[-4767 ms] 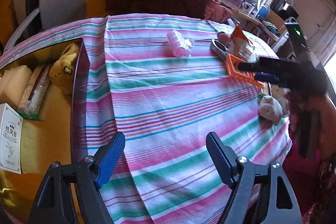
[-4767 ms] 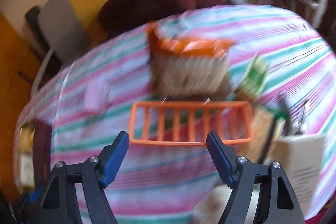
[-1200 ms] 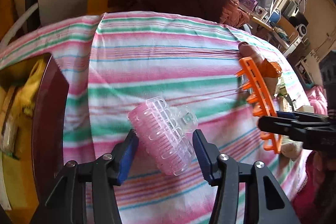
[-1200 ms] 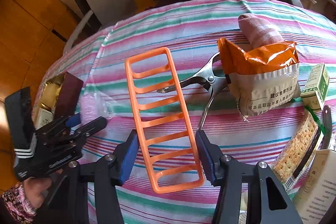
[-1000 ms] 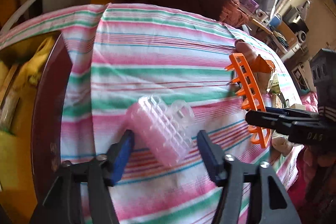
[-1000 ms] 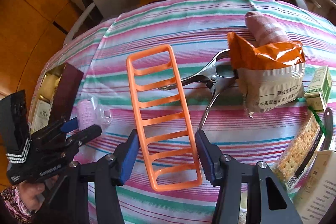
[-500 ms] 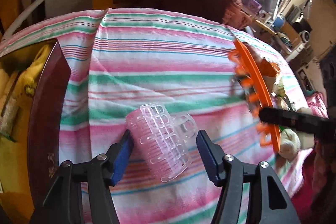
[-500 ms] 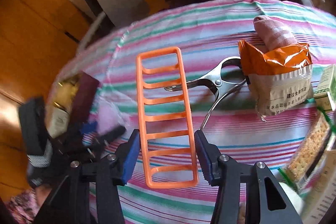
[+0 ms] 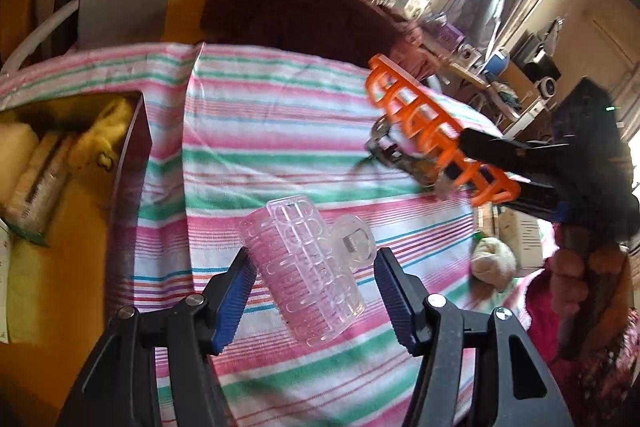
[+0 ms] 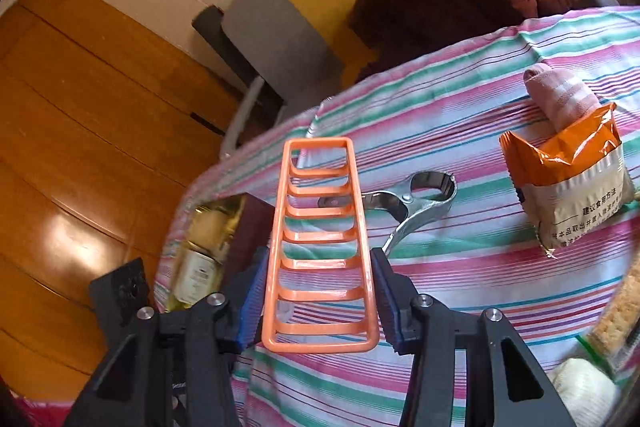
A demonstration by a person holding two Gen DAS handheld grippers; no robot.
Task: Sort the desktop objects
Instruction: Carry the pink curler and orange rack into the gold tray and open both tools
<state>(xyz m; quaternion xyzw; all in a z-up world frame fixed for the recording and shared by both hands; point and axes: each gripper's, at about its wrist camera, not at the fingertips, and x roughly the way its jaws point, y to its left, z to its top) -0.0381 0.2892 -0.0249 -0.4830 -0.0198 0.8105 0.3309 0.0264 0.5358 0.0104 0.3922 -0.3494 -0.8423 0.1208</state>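
Note:
A clear pink hair clip (image 9: 308, 267) sits between the blue pads of my left gripper (image 9: 316, 291), which is shut on it and holds it just above the striped tablecloth (image 9: 248, 131). An orange ladder-shaped plastic rack (image 10: 320, 236) is gripped by its two long rails in my right gripper (image 10: 318, 303); the jaws are still closing on it. The rack is off the cloth and tilts upward. From the left wrist view, the rack (image 9: 424, 123) and the right gripper (image 9: 476, 163) hang over the table's right side.
A metal clamp (image 10: 416, 203), an orange snack bag (image 10: 572, 187), a rolled pink sock (image 10: 560, 95), crackers (image 10: 616, 315) and a white sock ball (image 10: 580, 387) lie on the right. An open dark red box (image 9: 132, 155) holding packets stands left. A maroon jacket (image 9: 296, 11) lies beyond.
Both grippers have risen. The orange rack has come off the cloth and tipped up in the right jaws, which narrowed. The hair clip has lifted with the left gripper.

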